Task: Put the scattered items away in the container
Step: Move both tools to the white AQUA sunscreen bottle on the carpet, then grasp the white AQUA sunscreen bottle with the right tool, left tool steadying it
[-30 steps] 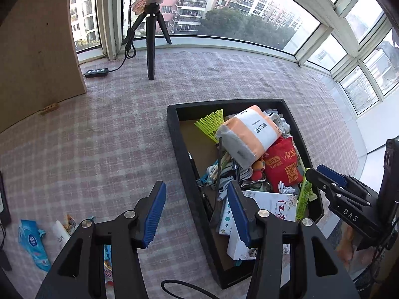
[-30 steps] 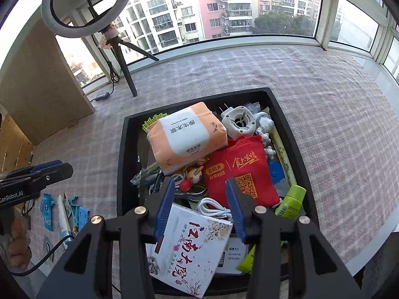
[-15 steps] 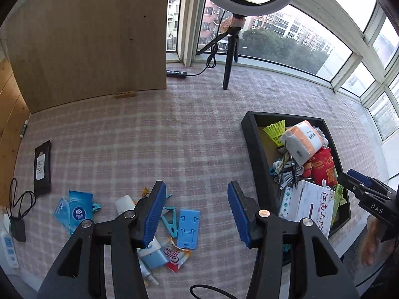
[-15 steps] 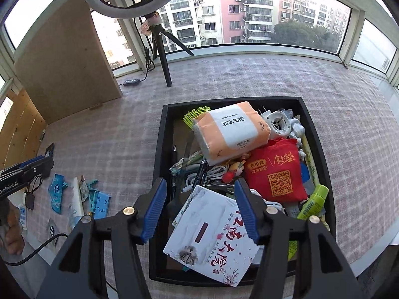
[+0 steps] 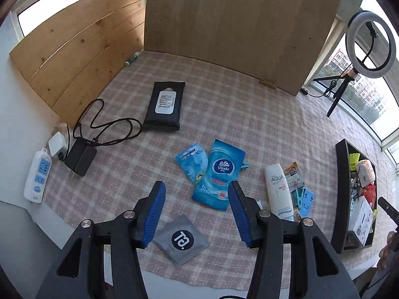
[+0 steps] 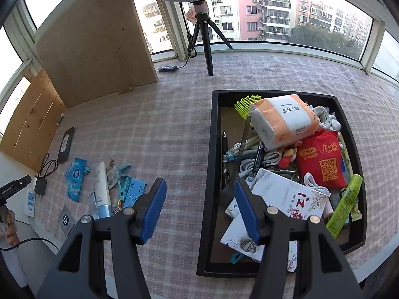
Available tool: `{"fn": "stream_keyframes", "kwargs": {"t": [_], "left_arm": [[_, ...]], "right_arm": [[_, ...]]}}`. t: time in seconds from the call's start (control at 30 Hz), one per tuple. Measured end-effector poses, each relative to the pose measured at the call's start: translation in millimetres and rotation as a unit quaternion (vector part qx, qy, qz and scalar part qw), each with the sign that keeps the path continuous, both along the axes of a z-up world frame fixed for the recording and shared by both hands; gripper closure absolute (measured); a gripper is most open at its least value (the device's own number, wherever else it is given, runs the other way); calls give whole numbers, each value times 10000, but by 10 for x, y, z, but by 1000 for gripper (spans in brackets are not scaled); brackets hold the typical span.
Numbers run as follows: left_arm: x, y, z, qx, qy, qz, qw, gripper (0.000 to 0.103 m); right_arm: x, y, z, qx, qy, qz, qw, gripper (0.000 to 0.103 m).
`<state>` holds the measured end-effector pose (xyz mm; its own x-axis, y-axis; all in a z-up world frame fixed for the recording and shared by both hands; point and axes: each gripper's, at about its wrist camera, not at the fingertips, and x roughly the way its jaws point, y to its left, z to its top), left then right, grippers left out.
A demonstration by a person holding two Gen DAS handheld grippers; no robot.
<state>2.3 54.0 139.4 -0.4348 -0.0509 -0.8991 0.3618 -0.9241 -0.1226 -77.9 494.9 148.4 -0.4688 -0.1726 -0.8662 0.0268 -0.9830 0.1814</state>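
Two blue packets lie side by side on the checked cloth: the Vinda tissue pack (image 5: 218, 174) and a smaller blue sachet (image 5: 192, 163) touching its left edge. One grey sachet (image 5: 181, 240) lies nearer the camera, one black wipes pack (image 5: 164, 105) further back, and one white sunscreen tube (image 5: 278, 191) to the right beside a small heap of blue clips (too jumbled to count). One black container (image 6: 215, 149) sits well apart to the right, already crowded; an orange tissue pack (image 6: 284, 120) and a red pouch (image 6: 321, 160) top the pile. The left gripper (image 5: 195, 215) points steeply down over the scattered items, jaws apart and empty, the Vinda pack just ahead. The right gripper (image 6: 199, 211) hangs at the container's left wall, jaws wide and holding nothing.
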Motion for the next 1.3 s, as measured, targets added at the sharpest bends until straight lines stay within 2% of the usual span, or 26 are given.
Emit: {"fn": "stream_keyframes", "kwargs": {"t": [0.2, 0.33, 0.43, 0.57, 0.67, 0.77, 0.9, 0.97, 1.1, 1.3], "left_arm": [[125, -150, -322, 365, -137, 182, 9991, 53], [44, -14, -505, 603, -190, -66, 9980, 53], [-153, 267, -661, 784, -256, -499, 9953, 54], [-414, 728, -855, 1177, -273, -1229, 9850, 55], [-543, 1004, -983, 1273, -299, -1648, 9776, 55], [-610, 1153, -1107, 1412, -418, -1931, 9701, 60], [-613, 1218, -1241, 1567, -589, -2136, 9625, 61], [-614, 1226, -1260, 1602, -564, -2211, 9603, 61], [-653, 1211, -1260, 1625, -508, -2276, 9588, 62], [-692, 1195, -1289, 1914, -430, -2392, 9510, 66]], "right_arm": [[131, -386, -163, -221, -86, 136, 9996, 47], [172, -731, -244, -30, -97, 557, 9984, 47], [123, -903, -326, -241, -177, 726, 9969, 47], [15, -1197, -498, -577, -375, 961, 9930, 47], [-45, -1438, -650, -636, -542, 1211, 9891, 49], [-129, -1641, -835, -678, -795, 1440, 9840, 63], [-304, -1770, -1031, -757, -1059, 1507, 9800, 65], [-371, -1840, -1105, -916, -1205, 1608, 9753, 66], [-464, -1960, -1227, -911, -1407, 1685, 9713, 66], [-618, -1968, -1410, -1186, -1854, 1671, 9611, 69]]}}
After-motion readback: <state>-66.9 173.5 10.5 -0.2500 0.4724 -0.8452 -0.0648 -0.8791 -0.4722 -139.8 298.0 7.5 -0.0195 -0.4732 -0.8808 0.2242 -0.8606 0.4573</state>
